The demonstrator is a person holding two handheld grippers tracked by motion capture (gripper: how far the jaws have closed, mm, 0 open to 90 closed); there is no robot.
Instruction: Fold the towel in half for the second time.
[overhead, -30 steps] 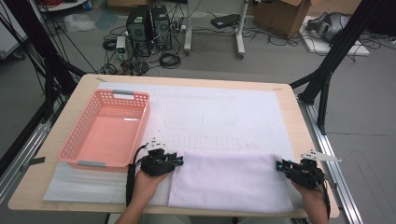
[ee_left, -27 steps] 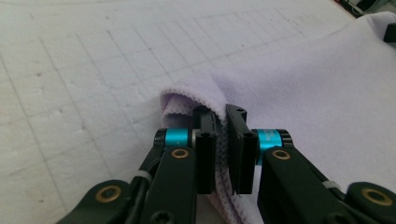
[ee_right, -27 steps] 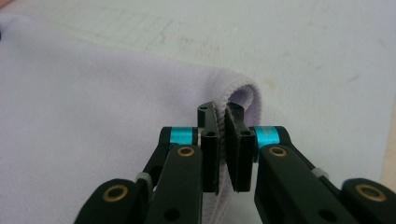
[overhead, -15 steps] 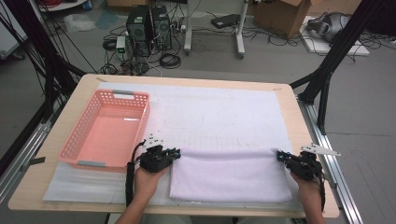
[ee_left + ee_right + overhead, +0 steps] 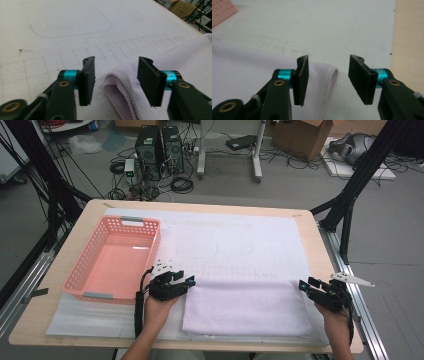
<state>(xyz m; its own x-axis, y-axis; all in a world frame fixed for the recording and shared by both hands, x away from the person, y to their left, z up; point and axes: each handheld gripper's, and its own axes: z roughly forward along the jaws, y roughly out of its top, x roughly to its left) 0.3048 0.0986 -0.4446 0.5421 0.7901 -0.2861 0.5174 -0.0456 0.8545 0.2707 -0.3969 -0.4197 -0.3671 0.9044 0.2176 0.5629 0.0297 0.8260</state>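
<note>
While the folded lilac cloth point(image 5: 247, 306) lies flat on the white mat point(image 5: 235, 237) at the near side of the table point(image 5: 312, 227), both grippers sit at its far corners. The left gripper point(image 5: 186, 281) has just been opening; its jaws stand spread, with the hemmed corner fold point(image 5: 117, 82) between them, untouched by either pad. The right gripper point(image 5: 306, 286) has likewise just been opening and stands spread, the stitched corner point(image 5: 329, 75) lying loose in the gap. A pink basket point(image 5: 116, 257) stands just left of the left gripper, close to the hand point(image 5: 155, 307). Beyond the cloth's far edge the mat runs bare to the table's back edge. The right gripper sits near the table's right edge, with bare wood beside it.
</note>
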